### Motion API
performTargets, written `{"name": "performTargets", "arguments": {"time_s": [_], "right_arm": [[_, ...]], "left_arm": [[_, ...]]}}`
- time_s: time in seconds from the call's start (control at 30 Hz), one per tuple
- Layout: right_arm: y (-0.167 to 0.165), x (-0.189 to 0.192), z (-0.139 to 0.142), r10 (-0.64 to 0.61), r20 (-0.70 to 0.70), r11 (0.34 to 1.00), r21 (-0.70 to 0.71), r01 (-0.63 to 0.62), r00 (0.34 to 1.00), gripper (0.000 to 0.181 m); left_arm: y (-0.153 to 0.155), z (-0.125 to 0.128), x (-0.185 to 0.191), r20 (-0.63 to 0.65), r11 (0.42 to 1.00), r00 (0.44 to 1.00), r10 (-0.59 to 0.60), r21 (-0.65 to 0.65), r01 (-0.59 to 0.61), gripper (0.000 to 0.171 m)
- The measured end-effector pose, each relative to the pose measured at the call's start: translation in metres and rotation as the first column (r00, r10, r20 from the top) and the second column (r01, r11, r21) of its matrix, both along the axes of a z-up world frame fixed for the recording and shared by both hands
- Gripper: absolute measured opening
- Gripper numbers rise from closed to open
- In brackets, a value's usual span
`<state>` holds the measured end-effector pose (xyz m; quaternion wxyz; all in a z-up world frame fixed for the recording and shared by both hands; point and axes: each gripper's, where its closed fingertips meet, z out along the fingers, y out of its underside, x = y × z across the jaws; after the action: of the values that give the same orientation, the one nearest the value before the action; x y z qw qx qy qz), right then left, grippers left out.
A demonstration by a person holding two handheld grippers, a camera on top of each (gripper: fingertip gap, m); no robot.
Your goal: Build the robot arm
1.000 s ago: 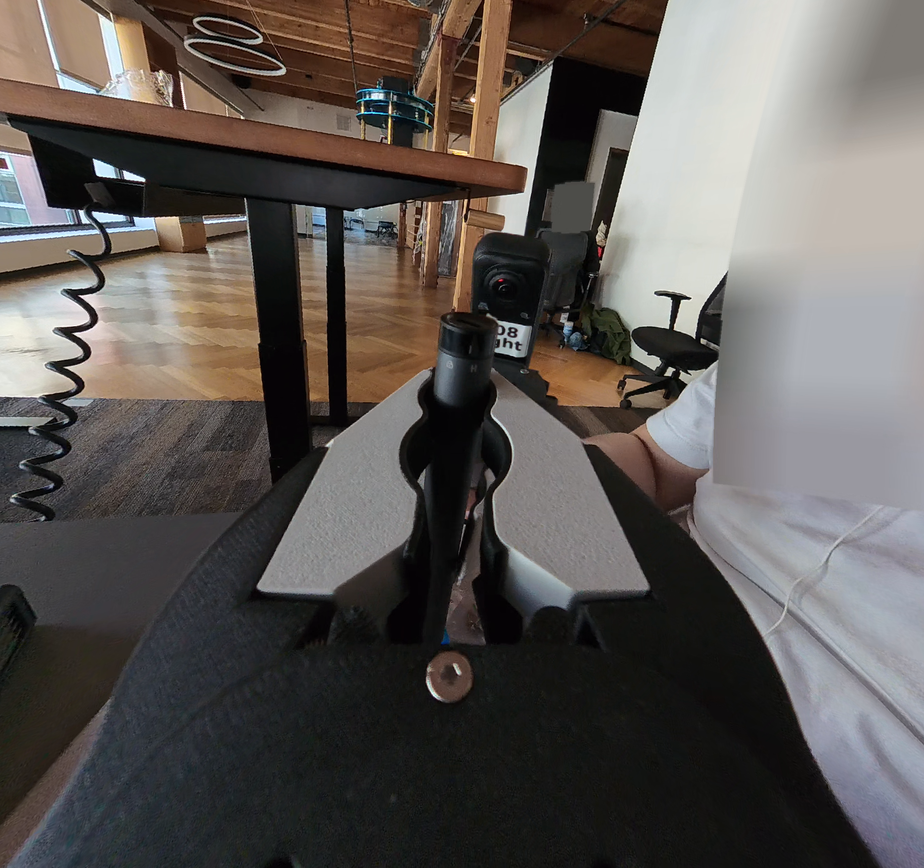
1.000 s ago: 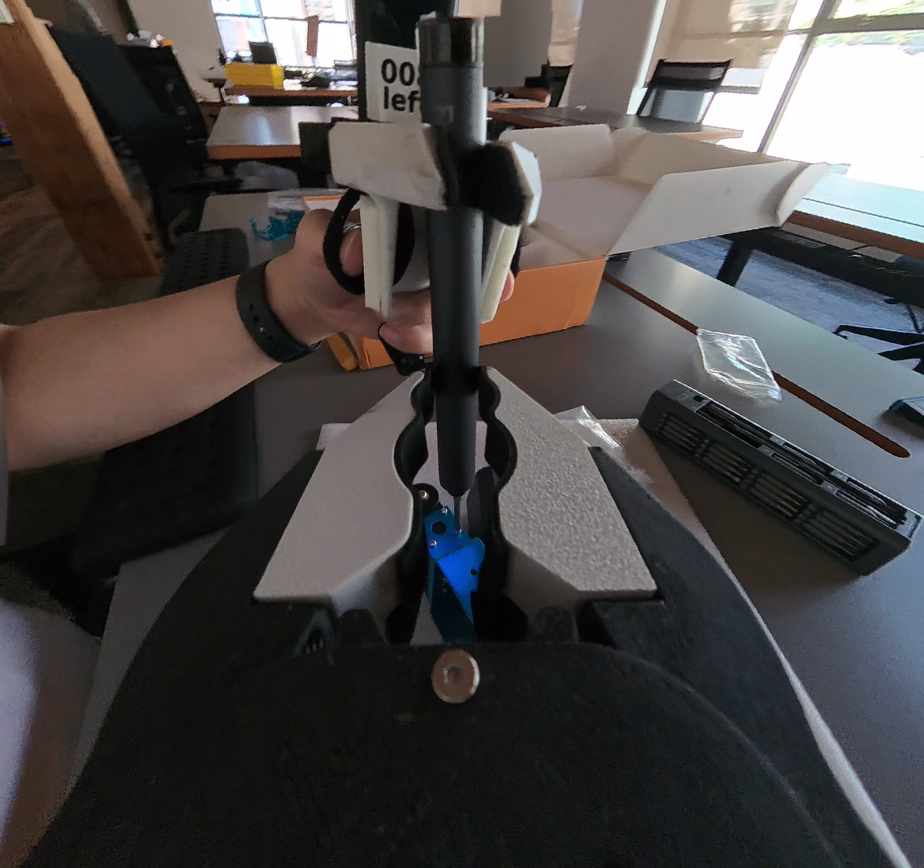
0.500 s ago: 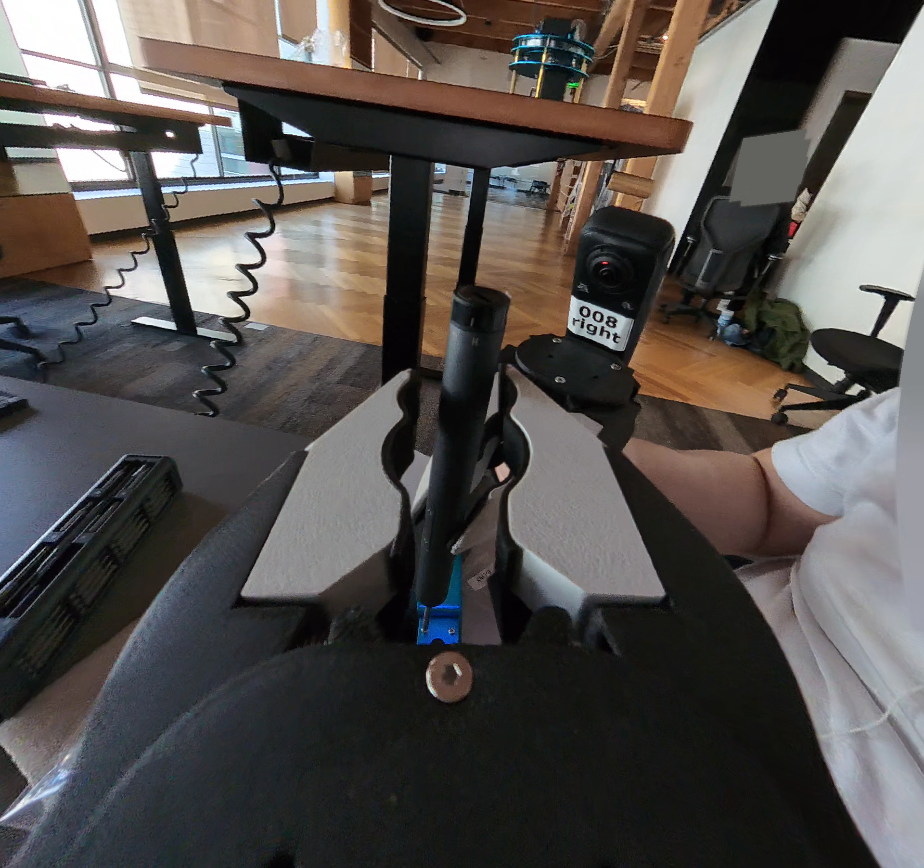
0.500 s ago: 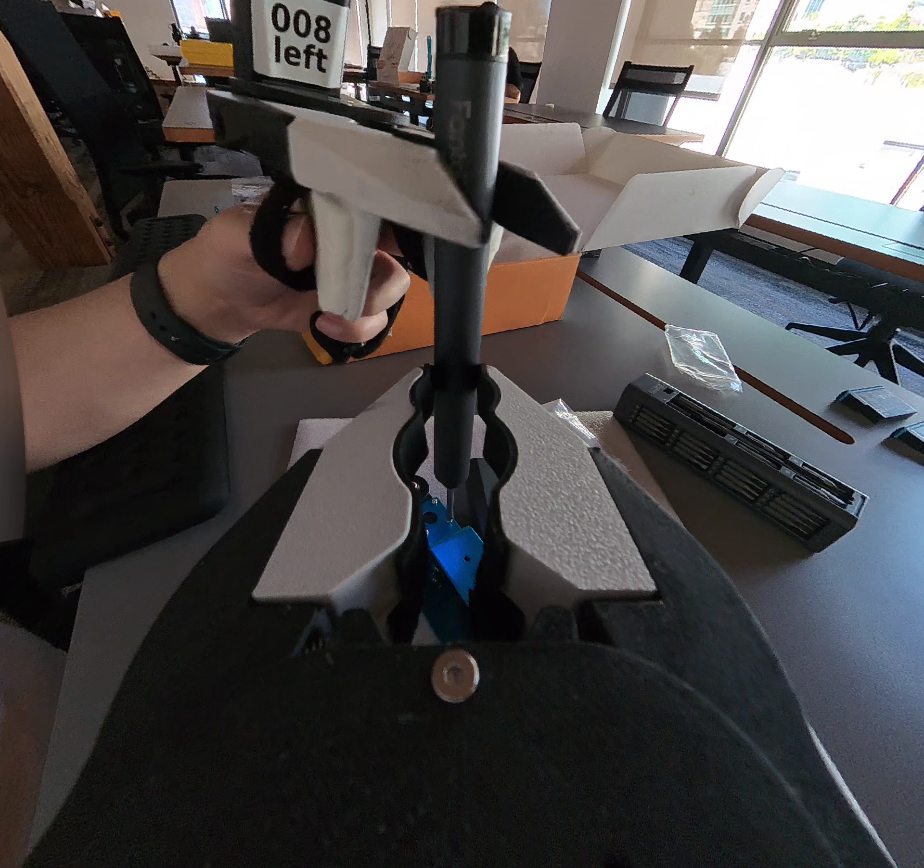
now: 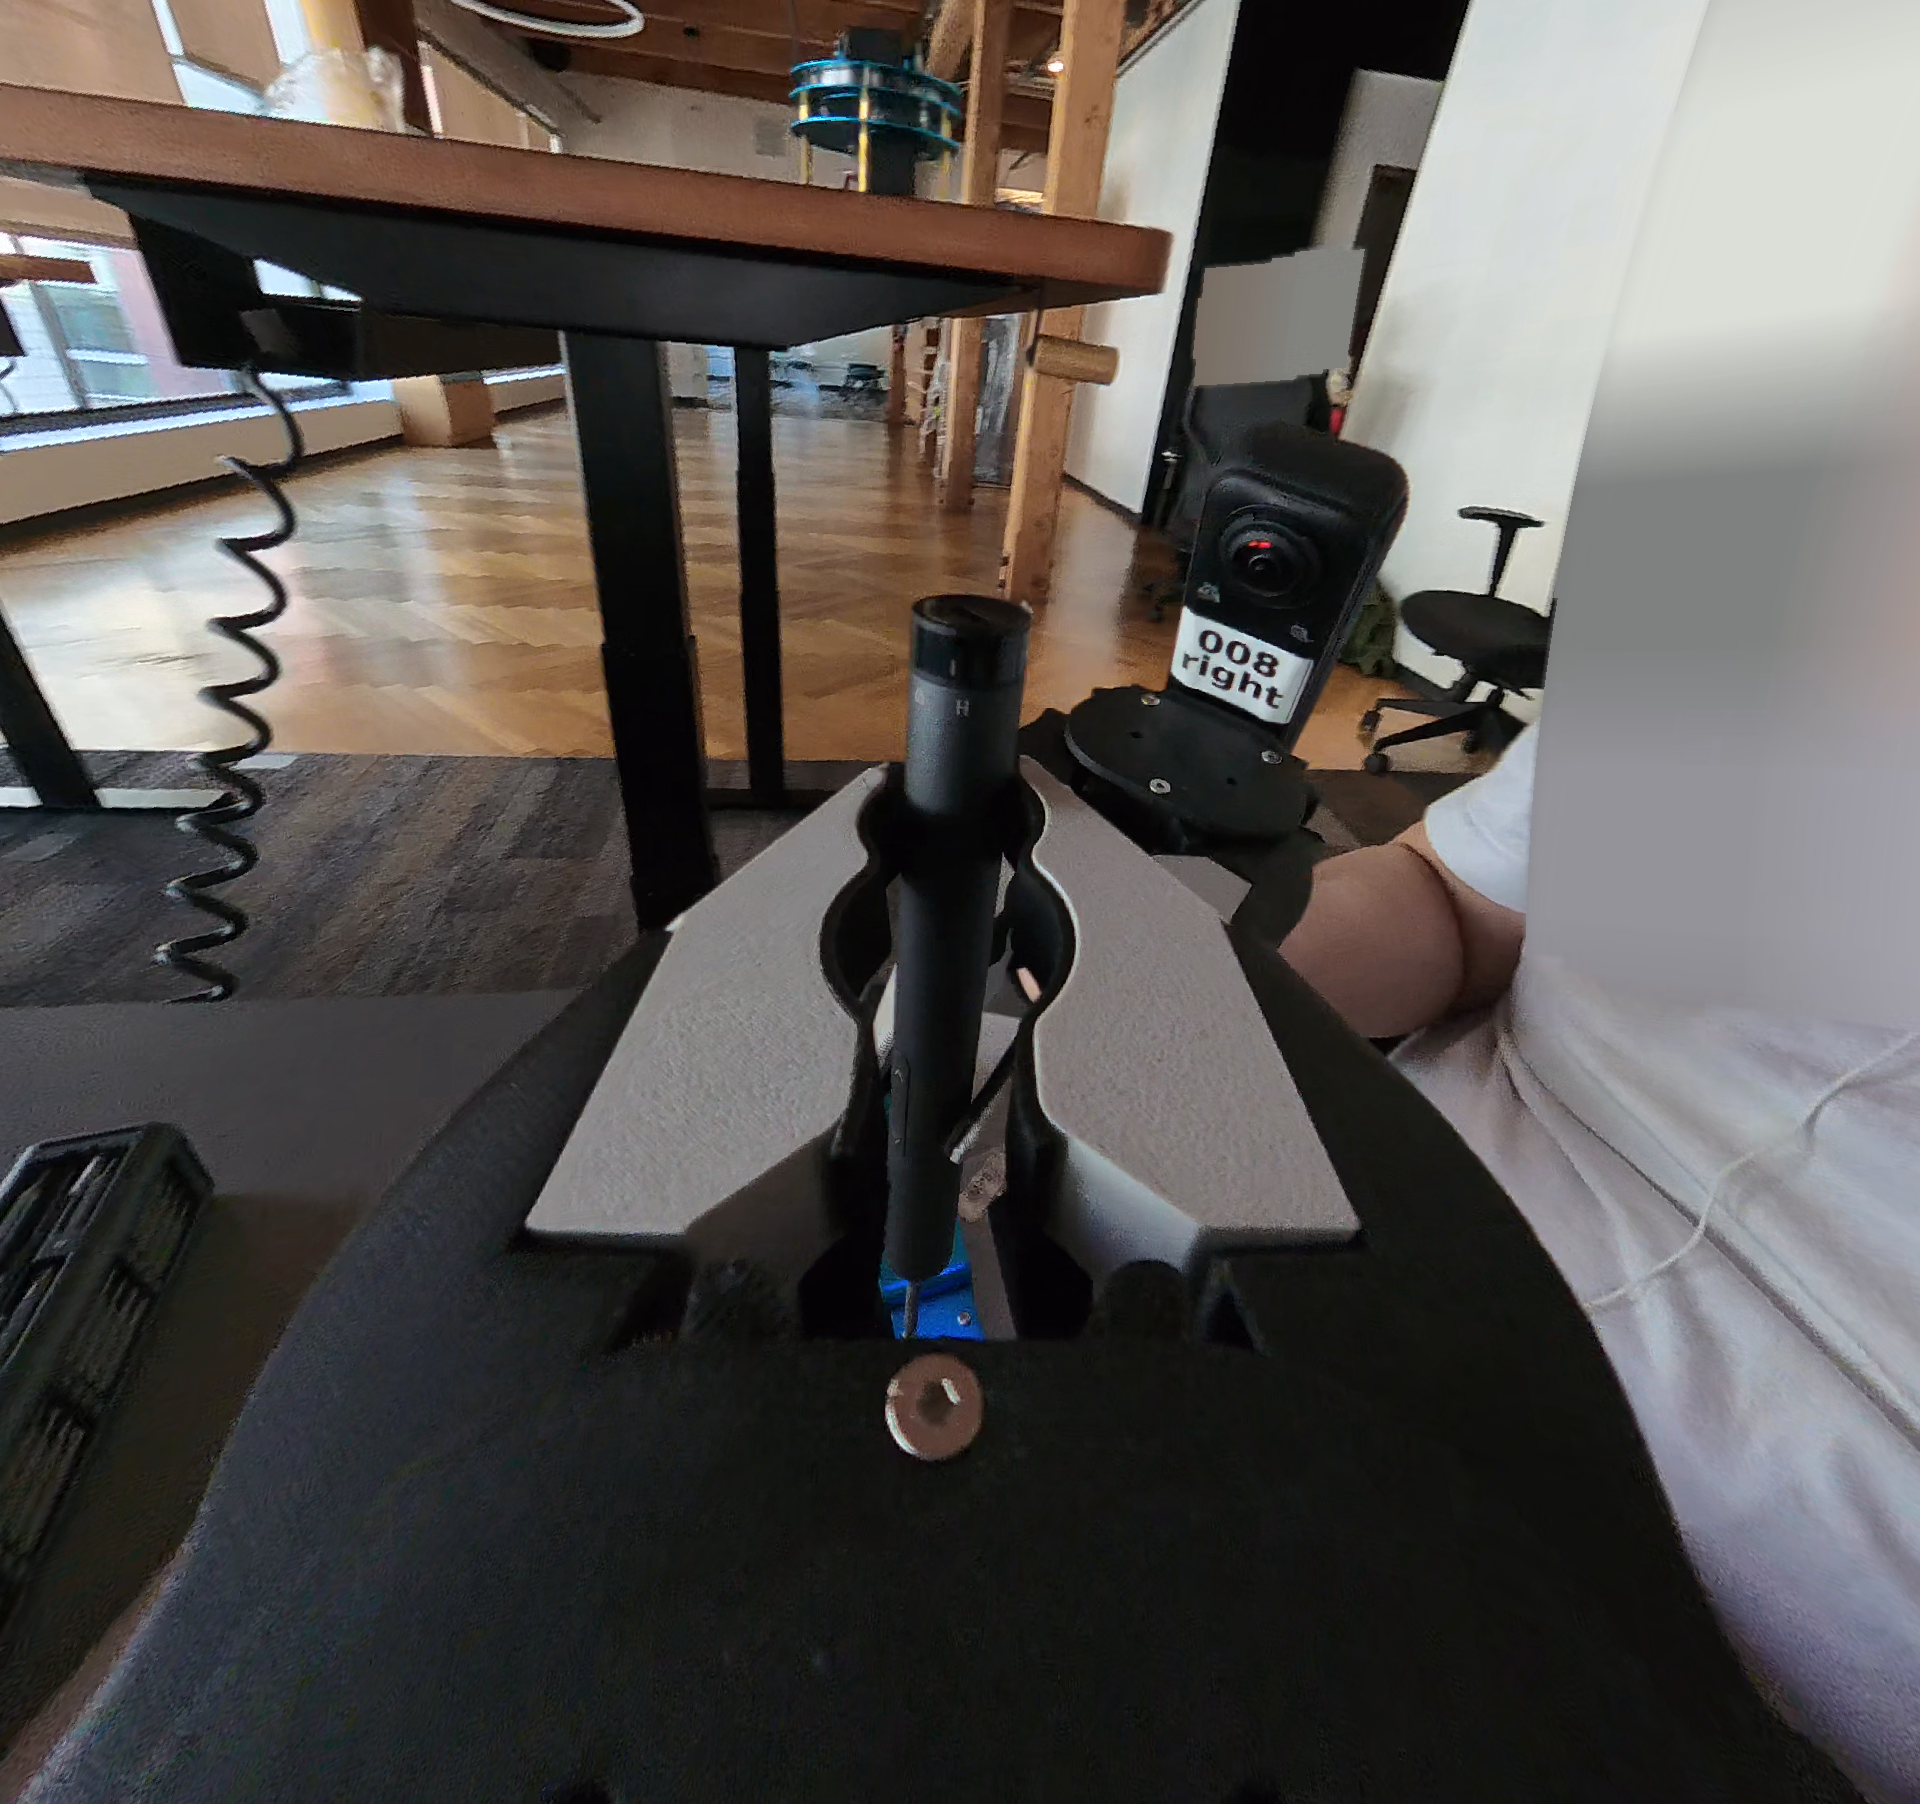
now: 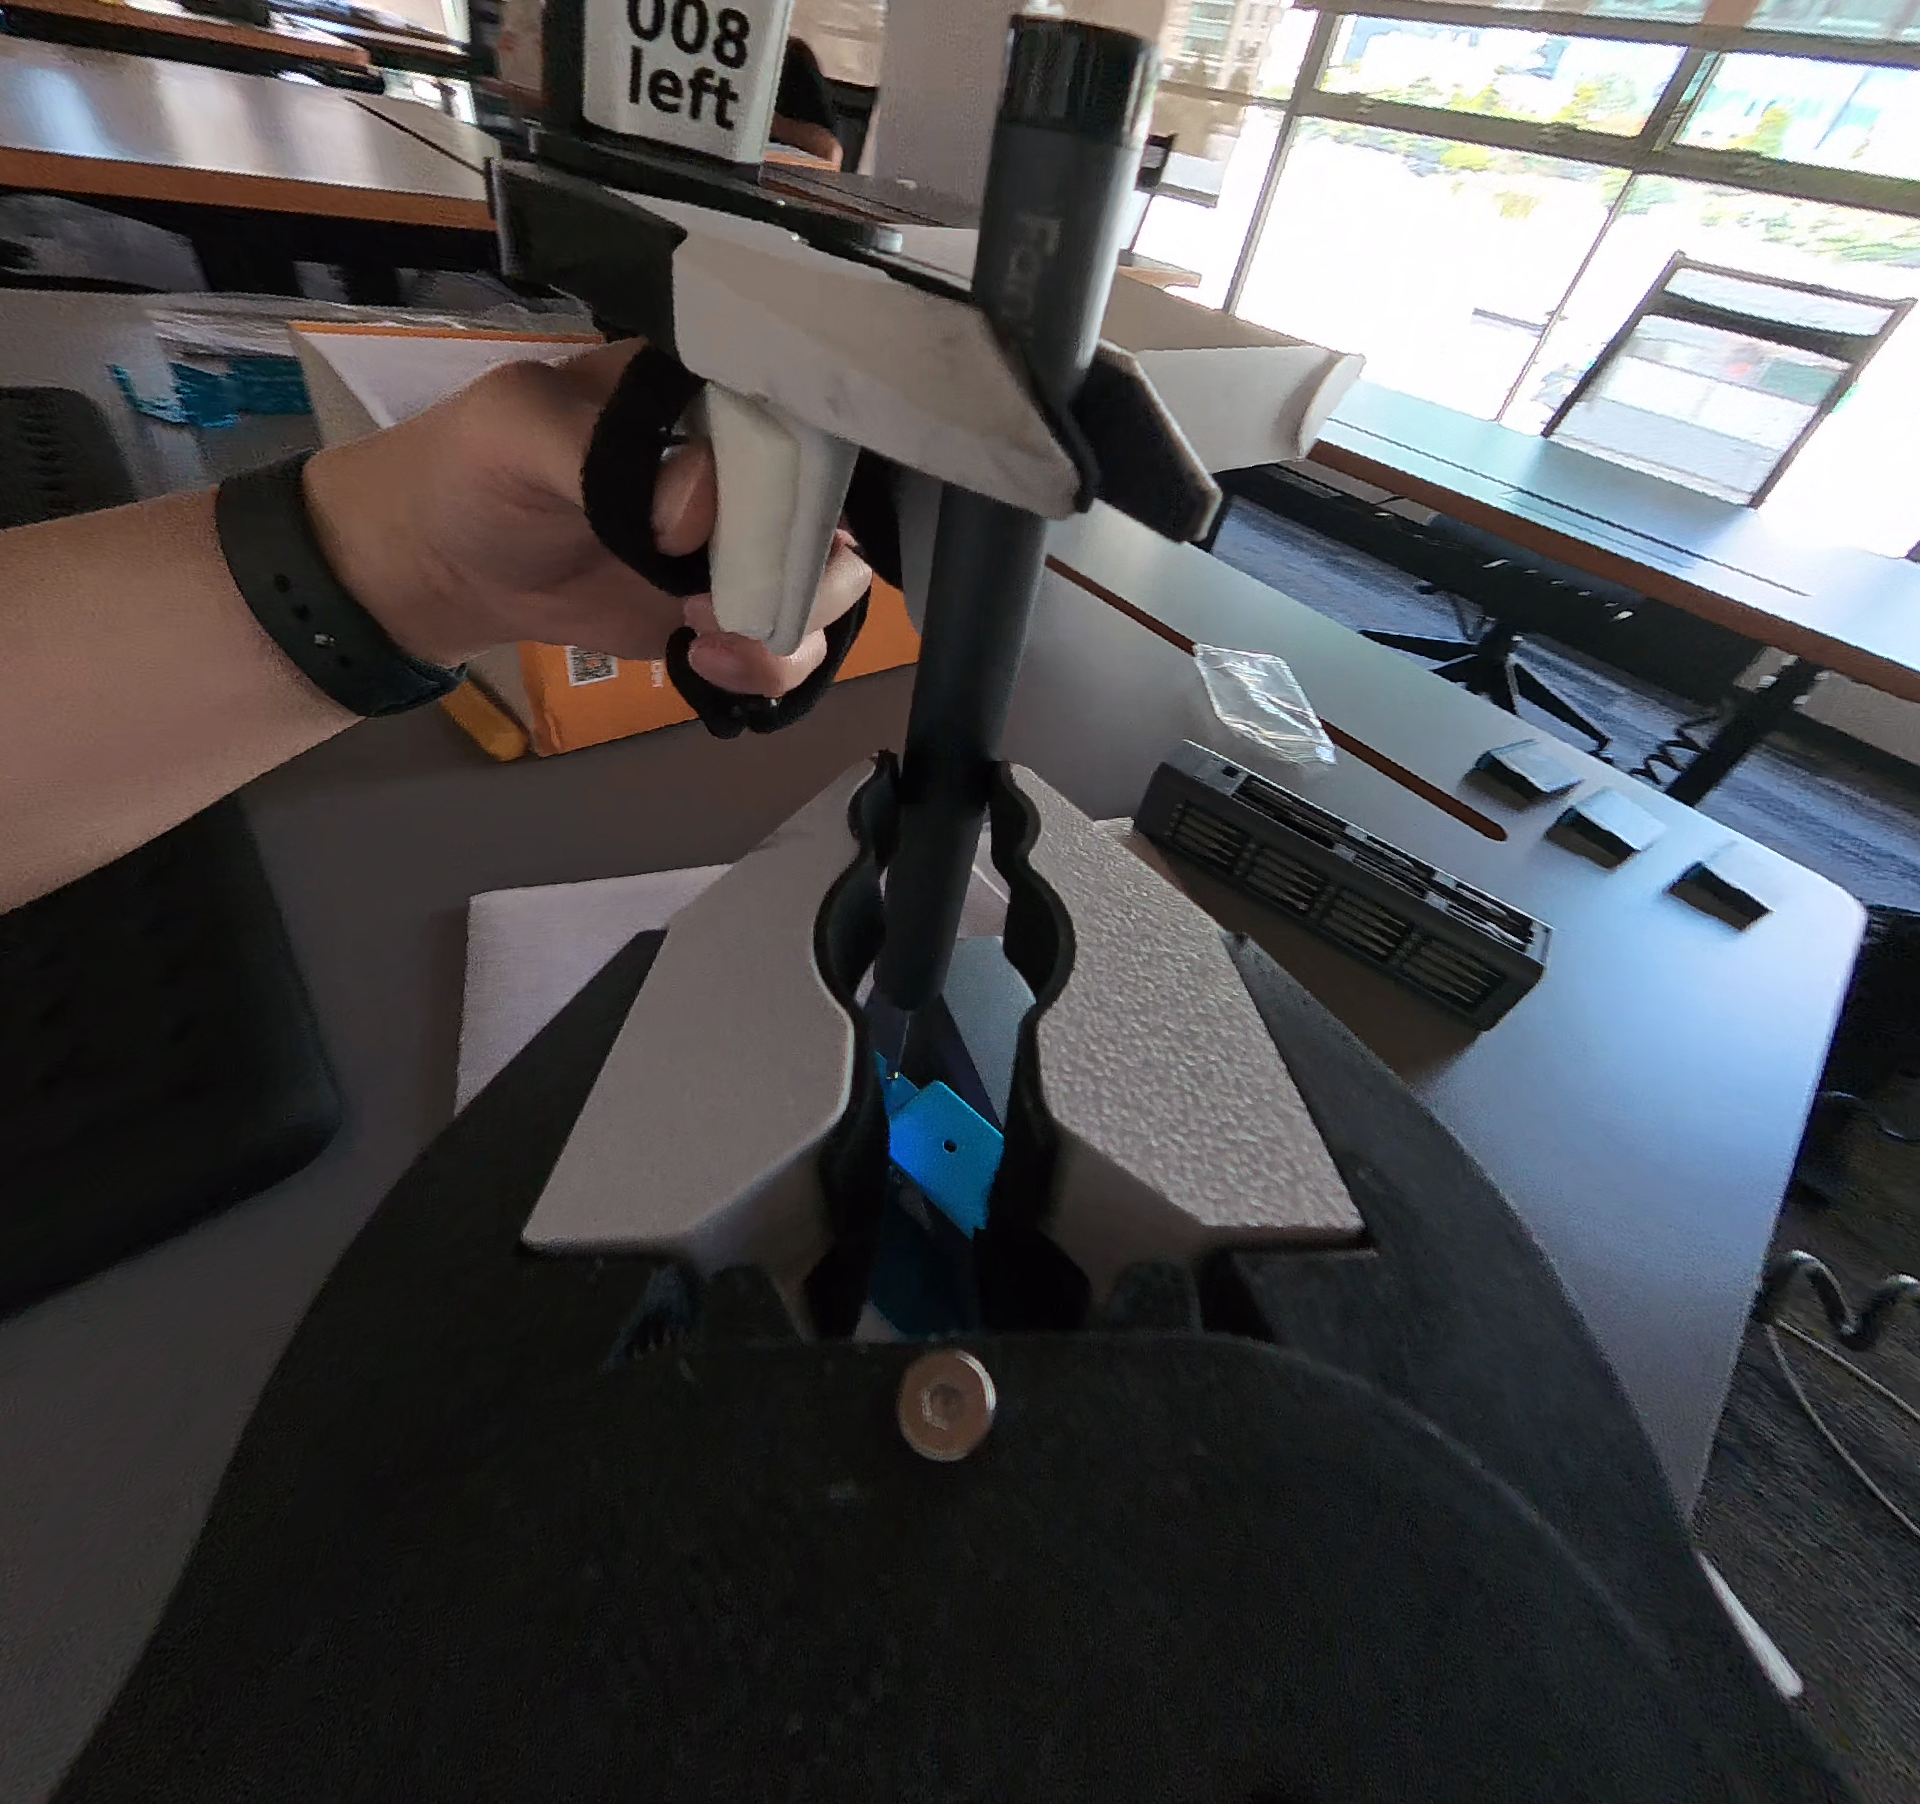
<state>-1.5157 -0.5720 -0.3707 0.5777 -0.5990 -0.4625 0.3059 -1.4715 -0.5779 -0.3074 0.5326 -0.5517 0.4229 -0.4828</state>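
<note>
My left gripper (image 5: 951,788) is shut on a dark pen-shaped electric screwdriver (image 5: 940,975), which stands nearly upright. In the right wrist view the left gripper (image 6: 1049,424) clamps the screwdriver (image 6: 1023,466) on its upper half, with a person's hand (image 6: 468,528) on the handle. My right gripper (image 6: 940,778) is shut on a small blue metal bracket (image 6: 940,1157) deep between its fingers. The screwdriver's thin bit comes down onto the bracket, which also shows in the left wrist view (image 5: 930,1313). The right gripper's camera mount (image 5: 1184,778) shows just behind.
On the grey table (image 6: 1558,1131) lie a black bit case (image 6: 1340,907), a clear plastic bag (image 6: 1262,705), small dark squares (image 6: 1605,824), an orange and white open box (image 6: 623,684), a white foam pad (image 6: 561,965) and a black mat (image 6: 135,1079). A raised wooden desk (image 5: 582,196) stands behind. One gripper's finger ends stand about 7 cm off the other's.
Both views have swung. In the right wrist view the left gripper and screwdriver have come closer and lean to the right. The bit stays at the blue bracket and both grips hold.
</note>
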Motion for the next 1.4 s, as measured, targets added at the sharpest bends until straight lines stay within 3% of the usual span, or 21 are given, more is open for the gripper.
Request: {"name": "performTargets", "arguments": {"time_s": [0.17,0.37,0.5,0.6,0.7,0.87,1.0,1.23,1.4], "right_arm": [[0.0,-0.001,0.001,-0.039,-0.012,0.999,0.02,0.04,0.999,0.018],[-0.004,-0.003,0.002,0.292,0.059,0.956,-0.007,-0.292,0.955,0.028],[-0.007,-0.005,-0.002,0.489,0.122,0.872,-0.085,-0.482,0.864,0.031],[-0.016,-0.007,-0.008,0.592,0.137,0.804,-0.159,-0.573,0.794,0.018],[-0.015,-0.007,-0.01,0.581,0.143,0.813,-0.15,-0.563,0.801,0.018],[-0.008,-0.008,-0.013,0.461,0.171,0.887,-0.106,-0.449,0.871,0.018],[-0.011,-0.006,-0.012,0.439,0.146,0.897,-0.128,-0.423,0.886,0.018],[-0.002,-0.009,-0.013,0.433,0.173,0.893,-0.215,-0.395,0.885,0.018],[0.004,-0.013,-0.013,0.399,0.198,0.901,-0.266,-0.343,0.895,0.018]], "left_arm": [[-0.004,0.0,-0.001,0.014,0.992,0.992,-0.129,-0.002,0.129,0.017],[-0.007,0.001,-0.007,0.03,0.988,0.988,-0.151,0.004,0.151,0.017],[-0.01,0.001,-0.005,0.013,0.984,0.984,-0.176,0.018,0.176,0.017],[-0.015,0.001,-0.001,-0.005,0.98,0.98,-0.197,0.032,0.197,0.017],[-0.016,0.0,-0.001,0.0,0.976,0.977,-0.215,0.034,0.215,0.017],[-0.017,-0.001,0.0,0.03,0.967,0.967,-0.253,0.025,0.252,0.018],[-0.023,-0.002,0.004,0.04,0.961,0.961,-0.275,0.002,0.275,0.019],[-0.005,-0.001,-0.001,0.068,0.98,0.983,-0.171,-0.092,0.177,0.021],[0.003,0.0,-0.006,0.037,0.992,0.999,-0.026,-0.12,0.03,0.035]]}}
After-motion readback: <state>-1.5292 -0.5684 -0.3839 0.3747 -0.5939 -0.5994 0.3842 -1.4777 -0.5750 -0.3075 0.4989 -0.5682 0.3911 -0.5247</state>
